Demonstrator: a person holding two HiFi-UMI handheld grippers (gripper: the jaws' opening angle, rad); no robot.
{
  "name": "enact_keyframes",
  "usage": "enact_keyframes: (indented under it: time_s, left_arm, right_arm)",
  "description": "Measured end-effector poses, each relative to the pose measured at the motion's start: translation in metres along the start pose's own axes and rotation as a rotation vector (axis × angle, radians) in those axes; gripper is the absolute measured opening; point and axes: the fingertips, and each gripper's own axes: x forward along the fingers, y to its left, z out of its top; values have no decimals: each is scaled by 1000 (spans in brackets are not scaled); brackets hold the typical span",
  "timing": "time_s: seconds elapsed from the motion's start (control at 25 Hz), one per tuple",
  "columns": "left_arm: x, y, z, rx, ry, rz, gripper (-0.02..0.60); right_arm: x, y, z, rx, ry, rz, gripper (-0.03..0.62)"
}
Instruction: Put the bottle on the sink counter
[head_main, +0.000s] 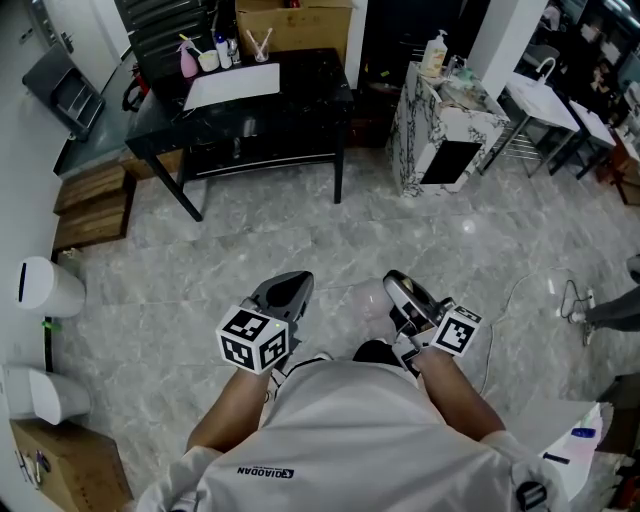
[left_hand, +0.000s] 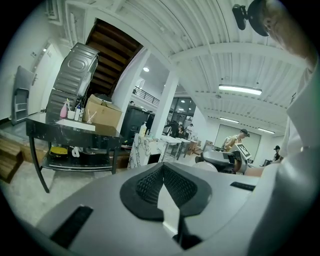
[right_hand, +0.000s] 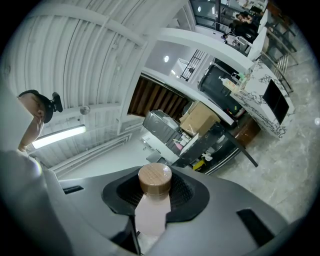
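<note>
QIAODAN is printed on the shirt (head_main: 265, 472); the bottle (right_hand: 151, 210) is clamped by the right gripper (right_hand: 155, 186), the left gripper (left_hand: 163, 170) closed

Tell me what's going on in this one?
A person stands holding a hand-held gripper in each hand. The right hand-held gripper is closed on a pale pink bottle with a round brown cap. The left hand-held gripper is shut and empty. The white marble-patterned sink counter stands across the grey floor, so the bottle is not yet placed.
</note>
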Motion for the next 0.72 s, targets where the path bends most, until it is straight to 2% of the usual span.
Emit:
enact_keyframes:
  time_s: [0.4, 0.72]
  left_arm:
    - [1, 4, -4, -16, 1, 6, 14]
    - [24, 11, -9, -1, 12, -1, 14]
  right_arm:
    - [5, -2, 1, 0, 11, 1, 135]
    - [9, -26, 8, -1, -5, -2, 135]
